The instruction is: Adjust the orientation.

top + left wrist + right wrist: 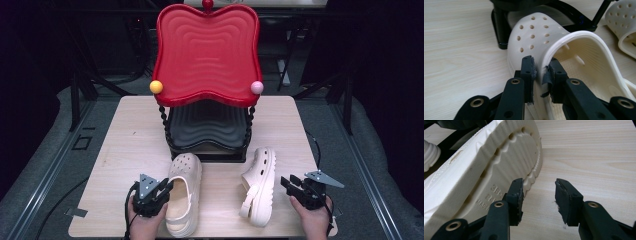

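A: What is nearest the person?

B: Two hands at the table [125, 135] edge, each holding a black claw. The left claw [541, 75] straddles the side wall of the left clog [182, 192], one jaw outside and one inside; whether the pads press it I cannot tell.

A: And that clog?

B: Cream, with holes over the toe, upright on its sole, toe pointing away.

A: The right side?

B: The right claw [537, 195] is released, nothing between its jaws. The right clog [260, 185] lies tipped on its side just beside it, sole facing the claw.

A: Beyond them?

B: A two-tier stand: a black tray [207, 127] below, a red tray [207, 52] above.
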### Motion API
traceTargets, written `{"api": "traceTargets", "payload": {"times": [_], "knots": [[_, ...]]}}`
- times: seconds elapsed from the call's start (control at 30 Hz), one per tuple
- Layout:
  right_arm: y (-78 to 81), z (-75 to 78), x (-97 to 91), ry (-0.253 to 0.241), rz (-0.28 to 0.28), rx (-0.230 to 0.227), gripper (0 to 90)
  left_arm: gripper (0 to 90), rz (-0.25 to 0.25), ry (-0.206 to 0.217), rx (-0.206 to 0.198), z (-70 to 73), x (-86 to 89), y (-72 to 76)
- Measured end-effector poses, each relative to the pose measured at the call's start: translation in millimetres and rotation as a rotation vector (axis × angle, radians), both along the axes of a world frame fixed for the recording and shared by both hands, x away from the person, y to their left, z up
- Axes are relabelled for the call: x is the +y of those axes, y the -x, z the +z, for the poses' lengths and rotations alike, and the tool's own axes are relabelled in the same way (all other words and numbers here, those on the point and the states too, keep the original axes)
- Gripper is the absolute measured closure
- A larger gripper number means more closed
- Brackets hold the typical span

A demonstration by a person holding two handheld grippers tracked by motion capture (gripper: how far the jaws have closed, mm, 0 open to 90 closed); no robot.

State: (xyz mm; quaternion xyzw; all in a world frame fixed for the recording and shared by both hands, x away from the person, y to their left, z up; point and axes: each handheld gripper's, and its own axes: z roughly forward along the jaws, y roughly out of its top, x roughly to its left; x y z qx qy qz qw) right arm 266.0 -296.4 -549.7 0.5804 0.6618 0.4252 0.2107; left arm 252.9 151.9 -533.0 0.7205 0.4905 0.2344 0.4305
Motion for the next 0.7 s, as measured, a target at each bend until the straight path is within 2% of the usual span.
{"api": "traceTargets", "payload": {"times": [0.13,0.17,0.23,0.37,0.67,0.7], "knots": [[-0.6,-0.2,0.1,-0.005,-0.001,0.0,58.3,74.0,-0.014,-0.016,-0.002,-1.2,-10.9,-2.0],[-0.5,-0.1,0.2,-0.006,-0.001,-0.001,58.3,74.0,-0.012,-0.041,-0.017,-1.6,-16.5,-1.3],[-0.1,0.3,0.2,-0.004,0.002,-0.001,58.4,74.1,-0.025,-0.034,-0.024,-2.5,-18.3,-1.0],[0.1,0.6,0.5,-0.012,0.002,-0.005,58.3,73.9,-0.037,-0.051,-0.029,-2.6,-20.3,0.7],[0.9,2.3,1.3,-0.012,0.001,-0.012,58.4,71.3,-0.077,-0.037,-0.034,-3.4,-16.3,-0.9],[1.8,3.3,1.1,-0.006,-0.001,-0.011,58.3,70.6,-0.085,-0.018,-0.029,-3.5,-14.8,-1.9]]}}
